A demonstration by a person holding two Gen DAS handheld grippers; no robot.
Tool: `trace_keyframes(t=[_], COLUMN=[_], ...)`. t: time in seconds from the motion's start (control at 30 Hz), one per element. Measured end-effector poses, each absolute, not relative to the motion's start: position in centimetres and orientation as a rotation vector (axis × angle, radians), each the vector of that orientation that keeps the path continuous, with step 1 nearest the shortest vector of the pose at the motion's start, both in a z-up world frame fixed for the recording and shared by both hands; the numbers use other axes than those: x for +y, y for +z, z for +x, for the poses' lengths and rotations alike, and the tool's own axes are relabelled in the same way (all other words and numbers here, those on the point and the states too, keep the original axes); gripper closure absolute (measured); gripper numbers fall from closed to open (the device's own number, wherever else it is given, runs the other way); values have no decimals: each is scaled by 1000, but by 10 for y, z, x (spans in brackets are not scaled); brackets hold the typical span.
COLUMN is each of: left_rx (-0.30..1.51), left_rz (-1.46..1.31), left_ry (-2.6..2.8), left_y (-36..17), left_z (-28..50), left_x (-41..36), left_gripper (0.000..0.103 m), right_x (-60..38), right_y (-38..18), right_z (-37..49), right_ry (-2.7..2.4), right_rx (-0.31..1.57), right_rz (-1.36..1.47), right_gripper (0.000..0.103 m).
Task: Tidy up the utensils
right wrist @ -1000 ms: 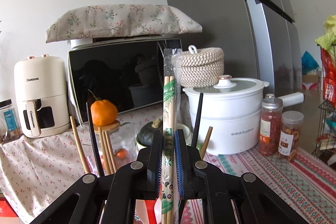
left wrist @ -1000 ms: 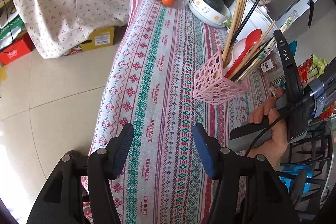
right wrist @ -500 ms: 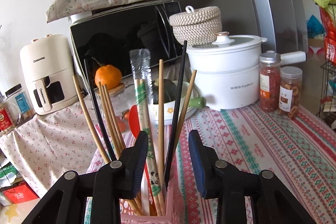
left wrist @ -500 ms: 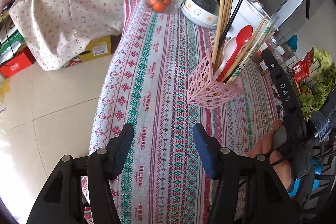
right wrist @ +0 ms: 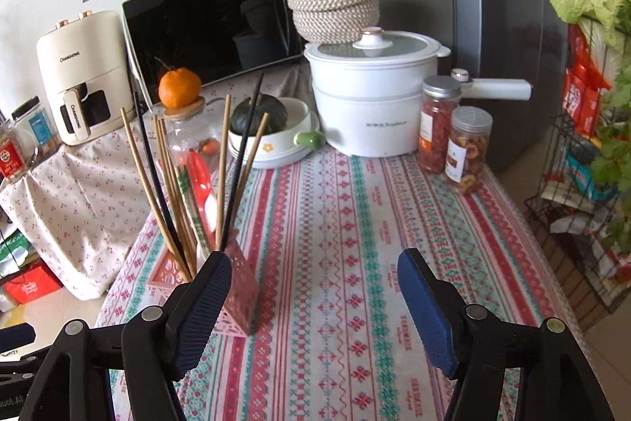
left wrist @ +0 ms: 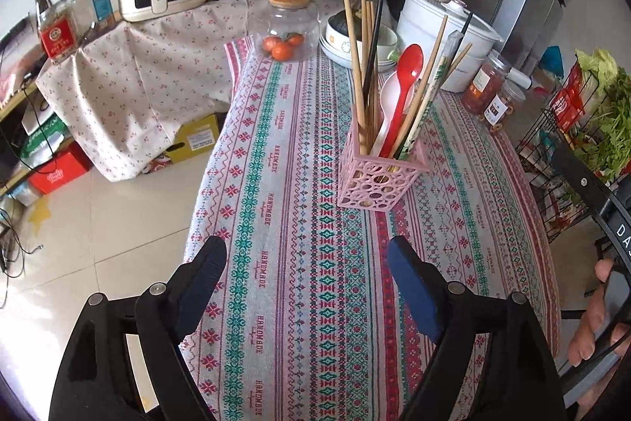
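A pink lattice holder (left wrist: 380, 178) stands on the striped tablecloth (left wrist: 299, 263). It holds wooden and black chopsticks (left wrist: 357, 66), a red spoon (left wrist: 402, 89), a white spoon and a wrapped pair of chopsticks (left wrist: 432, 93). My left gripper (left wrist: 305, 271) hovers nearer than the holder, its jaws opening with nothing between them. In the right wrist view the holder (right wrist: 236, 287) sits just behind the left finger of my right gripper (right wrist: 313, 277), whose jaws are opening over bare cloth. The wrapped chopsticks (right wrist: 191, 204) lean in the holder.
At the table's far end stand a white pot (right wrist: 370, 97), a bowl with a green squash (right wrist: 272, 129), a glass jar topped by an orange (left wrist: 290, 6) and two snack jars (right wrist: 453, 141). A wire rack of greens (right wrist: 591, 145) is on the right. A hand (left wrist: 595, 318) grips the other tool.
My right gripper let go of the wrapped chopsticks, which now lean in the holder, then drew back and rightwards with jaws widening. The left gripper pulled back and tilted up, jaws wider.
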State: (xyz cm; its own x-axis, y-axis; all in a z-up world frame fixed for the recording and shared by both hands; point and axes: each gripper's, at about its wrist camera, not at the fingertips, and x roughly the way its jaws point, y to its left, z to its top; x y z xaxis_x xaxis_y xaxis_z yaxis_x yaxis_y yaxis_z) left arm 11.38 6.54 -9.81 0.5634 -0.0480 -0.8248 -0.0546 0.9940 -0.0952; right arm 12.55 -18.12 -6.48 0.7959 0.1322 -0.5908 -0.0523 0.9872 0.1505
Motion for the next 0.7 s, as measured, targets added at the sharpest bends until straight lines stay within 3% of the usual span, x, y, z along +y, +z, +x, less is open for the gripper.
trace_keyframes(t=[0.13, 0.27, 0.43, 0.7], left_rx=[936, 906, 871, 817], left_rz=[-68, -28, 5, 19], left_ry=[22, 38, 42, 45], left_y=[-89, -80, -70, -59], left_z=[102, 93, 81, 70], left_x=[51, 38, 22, 4], left_gripper=[14, 12, 7, 1], right_x=[-193, -207, -220, -220], right_y=[-55, -46, -32, -31], right_z=[113, 98, 86, 82], right_ry=[104, 96, 70, 70], right_rx=[698, 719, 720, 757], right_rz=[122, 97, 71, 27], right_gripper=[22, 9, 2, 1])
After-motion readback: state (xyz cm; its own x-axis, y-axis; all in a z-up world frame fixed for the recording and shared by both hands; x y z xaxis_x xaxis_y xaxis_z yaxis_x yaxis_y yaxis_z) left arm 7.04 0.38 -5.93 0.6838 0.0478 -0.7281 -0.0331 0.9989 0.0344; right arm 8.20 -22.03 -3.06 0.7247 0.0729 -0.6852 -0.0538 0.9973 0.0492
